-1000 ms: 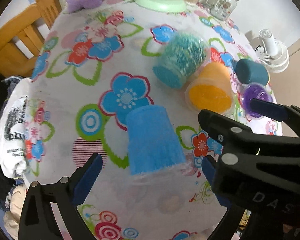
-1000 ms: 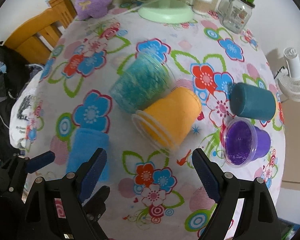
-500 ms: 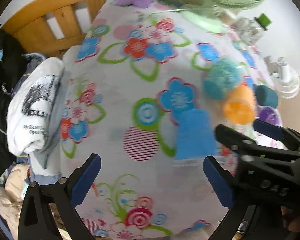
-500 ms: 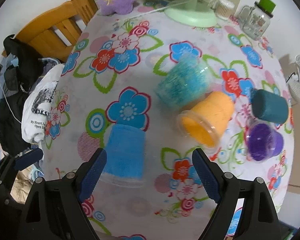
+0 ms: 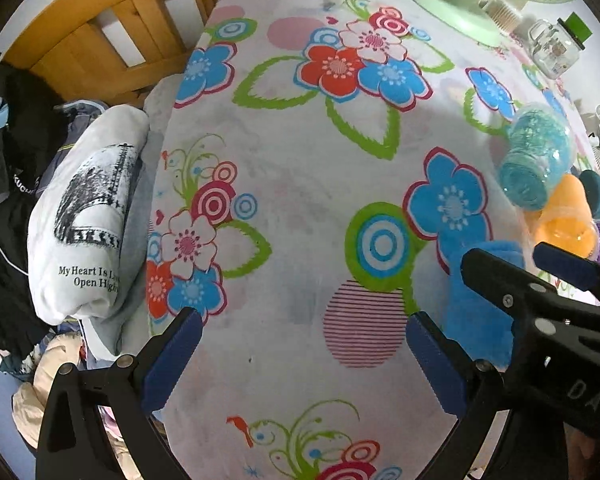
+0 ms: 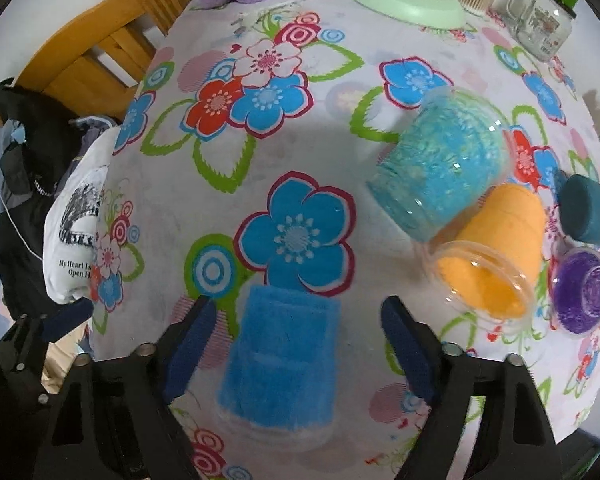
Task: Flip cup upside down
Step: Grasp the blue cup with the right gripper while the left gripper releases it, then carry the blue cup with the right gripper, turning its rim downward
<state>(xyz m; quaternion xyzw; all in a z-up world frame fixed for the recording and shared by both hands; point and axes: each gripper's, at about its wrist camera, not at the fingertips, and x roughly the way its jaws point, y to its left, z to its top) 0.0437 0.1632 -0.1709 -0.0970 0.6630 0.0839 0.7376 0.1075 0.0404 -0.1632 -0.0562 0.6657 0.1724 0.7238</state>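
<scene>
My right gripper (image 6: pixel 294 340) is spread wide, its blue pads either side of the blue cup (image 6: pixel 280 360) without touching it. The cup stands mouth-down on the flowered tablecloth (image 6: pixel 220 208), fuzzy blue, clear rim at the cloth. My left gripper (image 5: pixel 298 360) is released too, holding nothing; from there the cup (image 5: pixel 476 304) sits at three o'clock, half hidden by the right gripper. Only the right view shows the orange cup (image 6: pixel 496 248) lying open-mouthed against the teal one (image 6: pixel 440 168).
</scene>
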